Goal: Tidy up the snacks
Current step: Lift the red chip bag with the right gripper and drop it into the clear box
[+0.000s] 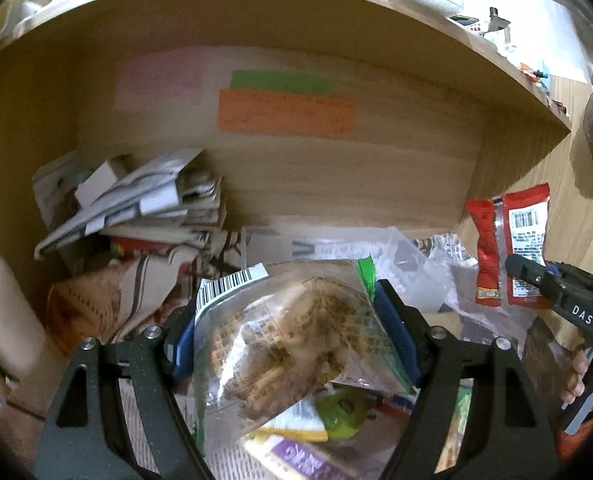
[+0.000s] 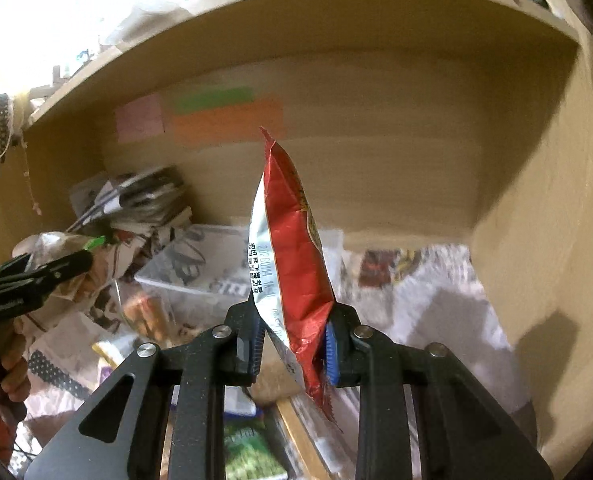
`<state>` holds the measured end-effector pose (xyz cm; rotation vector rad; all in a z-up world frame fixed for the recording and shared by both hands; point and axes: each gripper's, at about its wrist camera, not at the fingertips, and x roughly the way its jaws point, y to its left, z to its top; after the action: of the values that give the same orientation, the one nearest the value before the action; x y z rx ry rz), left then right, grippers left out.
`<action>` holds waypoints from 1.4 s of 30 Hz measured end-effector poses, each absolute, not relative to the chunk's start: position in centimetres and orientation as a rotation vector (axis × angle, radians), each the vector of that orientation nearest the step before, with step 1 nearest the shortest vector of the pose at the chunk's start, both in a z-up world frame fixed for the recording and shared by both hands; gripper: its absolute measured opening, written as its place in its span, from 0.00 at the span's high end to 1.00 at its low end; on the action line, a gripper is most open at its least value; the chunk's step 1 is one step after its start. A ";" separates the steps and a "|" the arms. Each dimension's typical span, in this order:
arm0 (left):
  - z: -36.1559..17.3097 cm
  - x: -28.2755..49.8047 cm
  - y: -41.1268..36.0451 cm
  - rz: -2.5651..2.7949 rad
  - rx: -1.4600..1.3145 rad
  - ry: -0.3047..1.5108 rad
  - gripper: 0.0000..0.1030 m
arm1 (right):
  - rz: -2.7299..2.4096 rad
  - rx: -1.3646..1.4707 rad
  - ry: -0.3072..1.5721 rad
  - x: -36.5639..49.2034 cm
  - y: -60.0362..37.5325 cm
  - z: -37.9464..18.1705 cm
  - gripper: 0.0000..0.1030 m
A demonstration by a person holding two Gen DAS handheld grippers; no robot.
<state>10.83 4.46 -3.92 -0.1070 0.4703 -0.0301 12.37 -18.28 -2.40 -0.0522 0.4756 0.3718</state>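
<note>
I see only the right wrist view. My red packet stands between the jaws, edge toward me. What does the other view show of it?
Observer: From the left wrist view, the red snack packet shows its flat back: a white label with a barcode and small print.
Operator: And the left gripper, what does it carry? I see only its tip.
Observer: The left gripper is closed on a clear zip bag of pale stick-shaped snacks, with a green seal strip and a barcode sticker.
Operator: What lies under that bag?
Observer: A yellow-green pouch and a purple-printed package, below the bag in the picture.
</note>
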 end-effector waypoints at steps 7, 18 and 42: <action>-2.4 14.3 4.0 -0.047 -0.108 0.478 0.25 | 0.431 -0.059 0.457 14.7 -16.5 -1.3 0.79; -2.3 19.9 3.3 -0.047 -0.086 0.505 0.25 | 0.472 -0.089 0.529 19.4 -13.8 -2.1 0.79; -8.1 28.7 2.2 -0.035 -0.123 0.769 0.16 | 0.443 -0.158 0.740 24.9 -11.9 -7.8 0.74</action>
<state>28.70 2.24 -8.08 -0.1226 0.7689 -0.0347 24.91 -11.85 -7.76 -0.1577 0.7400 0.4434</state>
